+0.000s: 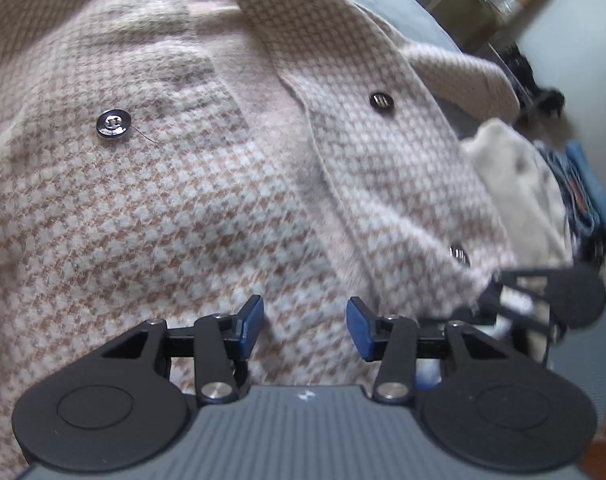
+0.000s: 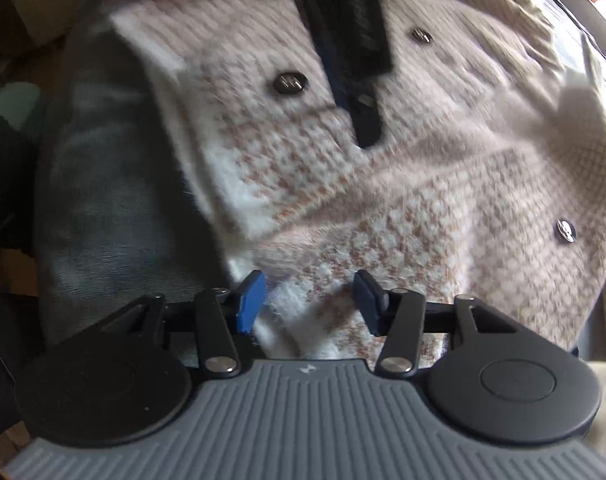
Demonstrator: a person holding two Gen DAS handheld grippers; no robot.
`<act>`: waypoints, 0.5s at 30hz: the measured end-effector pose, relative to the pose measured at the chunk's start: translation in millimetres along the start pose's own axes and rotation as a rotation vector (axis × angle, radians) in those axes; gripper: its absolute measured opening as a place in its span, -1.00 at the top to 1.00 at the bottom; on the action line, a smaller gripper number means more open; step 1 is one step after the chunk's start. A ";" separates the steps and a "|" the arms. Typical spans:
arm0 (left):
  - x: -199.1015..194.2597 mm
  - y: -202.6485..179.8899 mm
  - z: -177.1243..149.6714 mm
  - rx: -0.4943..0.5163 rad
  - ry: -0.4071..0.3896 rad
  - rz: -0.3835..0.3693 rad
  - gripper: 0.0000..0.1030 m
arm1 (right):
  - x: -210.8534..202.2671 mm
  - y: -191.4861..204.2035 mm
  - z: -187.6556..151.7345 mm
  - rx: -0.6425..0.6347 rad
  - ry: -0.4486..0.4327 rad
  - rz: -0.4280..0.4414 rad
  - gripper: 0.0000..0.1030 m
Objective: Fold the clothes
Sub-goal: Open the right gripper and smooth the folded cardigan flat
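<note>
The houndstooth cardigan (image 1: 191,200) runs off the left and top edges of the left wrist view, so its full outline cannot be told. At the right of that view, the right tool (image 1: 543,304) is blurred, and the dark heap (image 1: 583,200) behind it is too smeared to name. In the right wrist view, the left tool (image 2: 343,32) is motion-blurred and covers part of the cardigan's front.

The pink-and-tan houndstooth knitted cardigan (image 1: 207,208) looks soft and fuzzy, a brushed woolly cloth with a matt nap. Its round dark metal buttons (image 1: 113,124) are glossy and catch the light. At the left of the right wrist view, a grey cloth cover (image 2: 103,184) looks smooth and velvety. Each tool's blue pads (image 1: 251,322) seem matt plastic or rubber; the ribbed grey body (image 1: 303,436) is matt plastic.
</note>
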State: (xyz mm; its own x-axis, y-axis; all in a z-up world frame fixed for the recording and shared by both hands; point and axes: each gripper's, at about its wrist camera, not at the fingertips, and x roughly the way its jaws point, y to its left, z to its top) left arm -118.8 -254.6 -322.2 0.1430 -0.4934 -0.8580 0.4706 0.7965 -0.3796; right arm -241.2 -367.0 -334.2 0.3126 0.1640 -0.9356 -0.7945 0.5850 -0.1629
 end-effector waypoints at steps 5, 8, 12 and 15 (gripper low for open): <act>1.6 4.9 -12.9 0.063 0.031 -0.011 0.10 | -2.9 -16.2 8.1 0.199 0.056 -0.045 0.80; -0.6 10.7 -14.3 0.064 0.035 -0.041 0.10 | -20.2 -39.9 8.6 0.422 0.015 -0.008 0.83; -2.2 19.2 -12.2 0.032 0.043 -0.084 0.11 | -55.3 -55.5 12.0 0.616 -0.122 0.057 0.83; -3.1 24.3 -10.7 0.016 0.046 -0.103 0.13 | -54.3 -43.4 21.3 0.548 -0.126 0.037 0.83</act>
State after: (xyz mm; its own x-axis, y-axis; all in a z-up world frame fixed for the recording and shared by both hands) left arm -117.0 -229.9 -332.5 0.0531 -0.5556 -0.8297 0.4949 0.7363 -0.4614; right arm -212.6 -384.3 -269.7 0.3760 0.2659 -0.8877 -0.4300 0.8986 0.0870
